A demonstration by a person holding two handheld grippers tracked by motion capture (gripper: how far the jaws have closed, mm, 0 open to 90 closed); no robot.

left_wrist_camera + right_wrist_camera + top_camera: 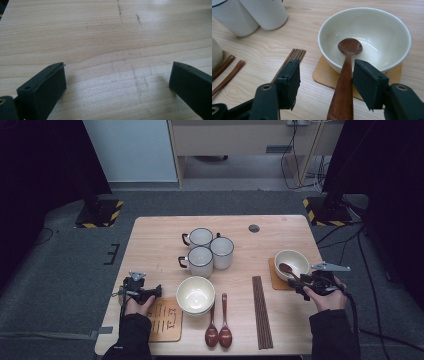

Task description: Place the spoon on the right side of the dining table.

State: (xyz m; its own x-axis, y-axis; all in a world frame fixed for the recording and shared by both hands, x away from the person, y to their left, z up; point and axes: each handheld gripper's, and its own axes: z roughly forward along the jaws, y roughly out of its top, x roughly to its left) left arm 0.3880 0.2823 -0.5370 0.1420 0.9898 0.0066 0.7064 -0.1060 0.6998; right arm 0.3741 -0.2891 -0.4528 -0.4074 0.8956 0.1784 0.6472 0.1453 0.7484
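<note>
A brown wooden spoon (345, 72) rests with its scoop inside a cream bowl (387, 22) and its handle leaning over the rim toward me. That bowl (300, 255) stands on a wooden coaster (274, 279) at the table's right. My right gripper (327, 67) is open around the handle; the handle lies close beside the right-hand jaw, and the other jaw stands well clear. In the high view the right gripper (300, 285) sits just in front of the bowl. My left gripper (117, 75) is open over bare table wood, resting at the table's left (157, 291).
Three white mugs (207, 250) stand at mid table. Stacked cream bowls (195, 295) sit in front of them, beside a printed wooden coaster (165, 320). Two wooden spoons (218, 330) and a bundle of chopsticks (261, 312) lie between the bowls.
</note>
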